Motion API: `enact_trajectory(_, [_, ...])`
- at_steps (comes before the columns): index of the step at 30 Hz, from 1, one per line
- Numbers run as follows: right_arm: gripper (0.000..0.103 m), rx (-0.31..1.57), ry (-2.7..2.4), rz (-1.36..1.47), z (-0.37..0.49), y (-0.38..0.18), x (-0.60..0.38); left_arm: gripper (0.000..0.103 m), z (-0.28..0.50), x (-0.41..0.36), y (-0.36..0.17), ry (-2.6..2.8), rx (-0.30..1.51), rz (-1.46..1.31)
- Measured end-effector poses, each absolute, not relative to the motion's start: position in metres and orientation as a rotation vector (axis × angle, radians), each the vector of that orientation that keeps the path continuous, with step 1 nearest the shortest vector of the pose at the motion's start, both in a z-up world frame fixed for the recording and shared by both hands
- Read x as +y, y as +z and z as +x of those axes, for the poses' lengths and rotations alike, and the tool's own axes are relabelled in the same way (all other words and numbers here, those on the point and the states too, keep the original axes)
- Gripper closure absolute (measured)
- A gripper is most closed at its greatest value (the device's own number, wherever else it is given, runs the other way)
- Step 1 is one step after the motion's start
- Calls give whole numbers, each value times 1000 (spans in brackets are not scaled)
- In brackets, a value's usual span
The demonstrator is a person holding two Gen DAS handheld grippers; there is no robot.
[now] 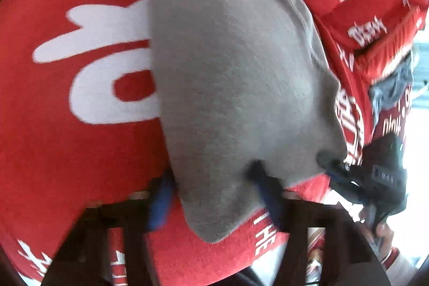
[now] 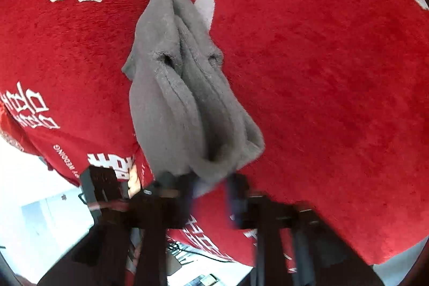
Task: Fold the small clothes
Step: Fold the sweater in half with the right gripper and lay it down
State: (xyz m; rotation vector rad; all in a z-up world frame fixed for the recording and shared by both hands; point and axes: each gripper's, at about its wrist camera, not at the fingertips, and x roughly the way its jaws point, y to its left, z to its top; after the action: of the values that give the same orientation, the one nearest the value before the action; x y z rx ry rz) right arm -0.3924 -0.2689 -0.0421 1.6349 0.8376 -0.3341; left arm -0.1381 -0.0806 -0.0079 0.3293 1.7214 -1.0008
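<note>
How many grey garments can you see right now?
2. A grey fleecy cloth hangs between both grippers over the red printed blanket; a dark grey crumpled garment lies at the blanket's far edge.

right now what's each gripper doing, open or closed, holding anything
Left gripper: fingers apart, the grey cloth draped between them; a firm grip cannot be told.
Right gripper: closed on the grey cloth's edge, cloth bunched ahead on the red blanket.

One grey garment (image 1: 236,77), one red printed cloth (image 1: 67,146), two tools.
</note>
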Motion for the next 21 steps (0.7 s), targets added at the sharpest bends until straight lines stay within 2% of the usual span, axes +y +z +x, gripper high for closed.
enact_trajectory(3, [95,791,-302,1614,-383,-28,-261,69,-140,-80,4,-1039,1672,356])
enact_trajectory(6, [95,800,-289,1586,-382,-23,-250,69,-139,-73,7,-1061,1627,392])
enact_trajectory(11, [95,892,-355,1567,-390,-56,-245,69,-138,-64,0,-1050,1612,373])
enact_trajectory(14, [95,909,-335,1545,-386,-58,-246,69,-140,-60,5,-1026,1581,382])
enact_trajectory(16, [93,932,-313,1508,-382,-52,-246,62,-140,-59,8,-1004,1566,402])
enact_trajectory(17, [90,943,-308,1500,-377,-49,-247,47,-139,-59,10,-976,1555,417])
enact_trajectory(18, [90,958,-309,1493,-376,-47,-248,40,-137,-58,12,-945,1542,427])
enact_trajectory(21, [90,1013,-301,1465,-375,-38,-247,39,-131,-52,19,-903,1535,400])
